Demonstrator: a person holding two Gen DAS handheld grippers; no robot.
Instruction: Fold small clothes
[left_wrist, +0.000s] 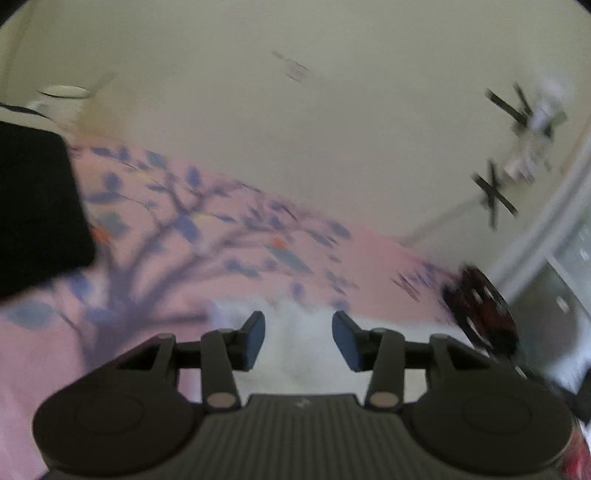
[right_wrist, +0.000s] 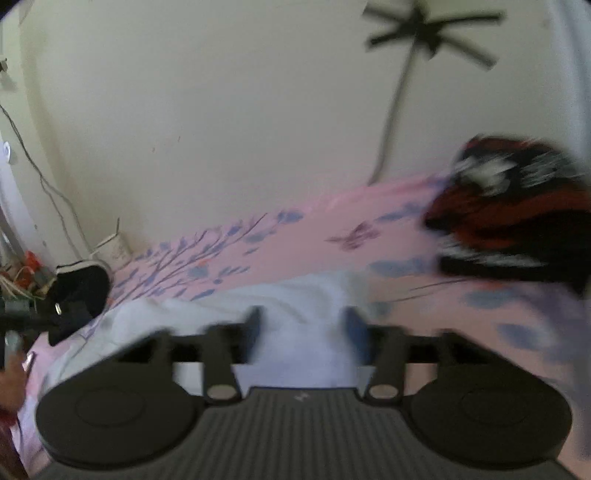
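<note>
Both the left gripper (left_wrist: 298, 338) and right gripper (right_wrist: 304, 332) are parted, empty. The white garment (right_wrist: 288, 306) lies released on the sheet (right_wrist: 295, 236), presumably for regrasping.

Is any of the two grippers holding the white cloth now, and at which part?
Nothing is held. The left gripper and right gripper are open above the white cloth.

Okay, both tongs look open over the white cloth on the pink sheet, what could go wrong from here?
1. The white cloth lies rumpled under the open right tongs; a fresh pinch may catch only one layer, so the fold comes out crooked.
2. The left tongs could nip the pink sheet along with the cloth.
3. The red and black garment lies nearby and could get dragged.
</note>
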